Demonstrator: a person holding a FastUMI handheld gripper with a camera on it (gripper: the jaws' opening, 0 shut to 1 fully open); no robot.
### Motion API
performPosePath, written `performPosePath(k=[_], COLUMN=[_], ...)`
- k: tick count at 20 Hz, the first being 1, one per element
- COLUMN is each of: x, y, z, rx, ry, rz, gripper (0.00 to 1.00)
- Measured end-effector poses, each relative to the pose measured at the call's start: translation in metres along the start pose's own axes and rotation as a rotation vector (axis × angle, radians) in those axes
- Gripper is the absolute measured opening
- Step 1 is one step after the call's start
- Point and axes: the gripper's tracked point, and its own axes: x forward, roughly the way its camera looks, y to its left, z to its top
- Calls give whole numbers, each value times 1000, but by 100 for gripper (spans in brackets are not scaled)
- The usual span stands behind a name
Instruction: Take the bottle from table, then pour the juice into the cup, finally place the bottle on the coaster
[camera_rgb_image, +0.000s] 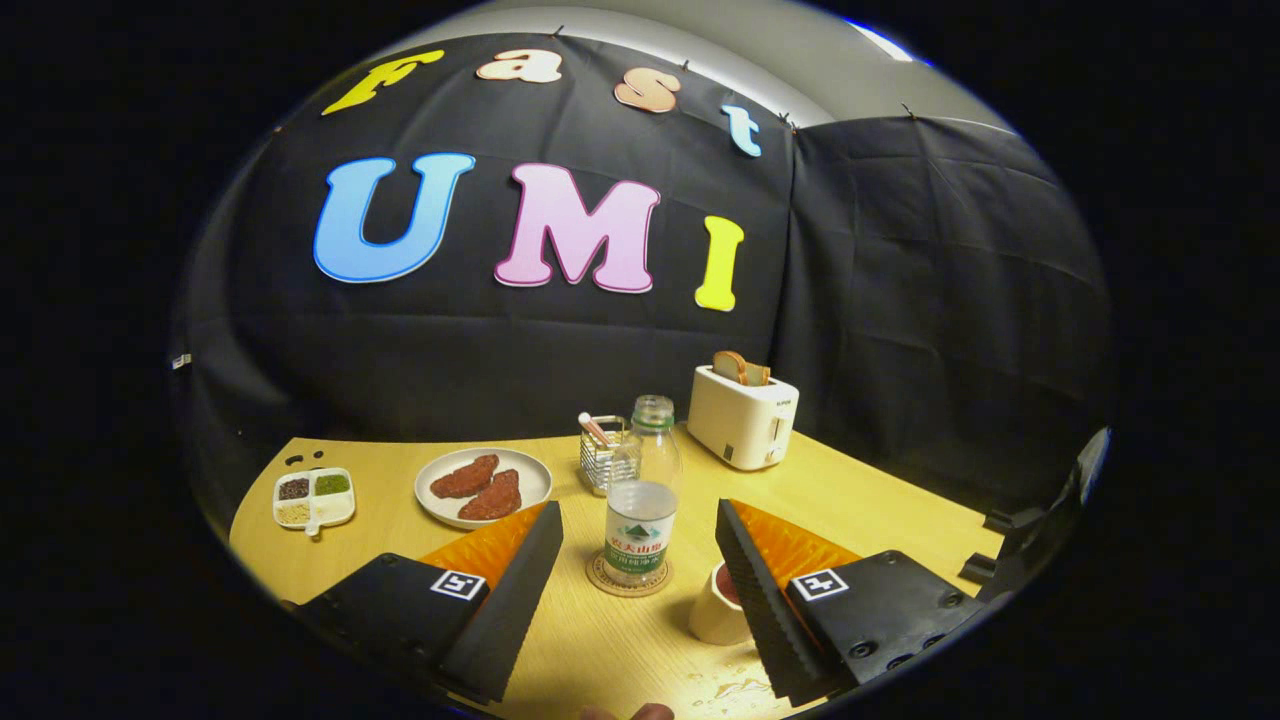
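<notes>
A clear plastic bottle (642, 490) with a labelled lower half and no cap stands upright on a round coaster (628, 579) on the wooden table (880, 500). It is just ahead of my fingers, in line with the gap between them. My gripper (640, 520) is open, its jaws wide apart and touching nothing. A small cream cup (718, 606) with dark red liquid inside sits right of the coaster, partly hidden behind my right finger (762, 590).
A white plate (436, 500) with two brown meat pieces lies beyond my left finger. A small divided dish (314, 497) is further left. A wire holder (603, 452) stands behind the bottle, and a white toaster (743, 414) with bread stands behind it to the right. Water drops (735, 688) lie near the front edge.
</notes>
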Motion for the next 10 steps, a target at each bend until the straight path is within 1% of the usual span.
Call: performPosePath(k=[4, 10], x=[-11, -11], y=[2, 3], z=[36, 49], rx=[11, -9], ry=[-48, -43], rz=[24, 43], gripper=[95, 95])
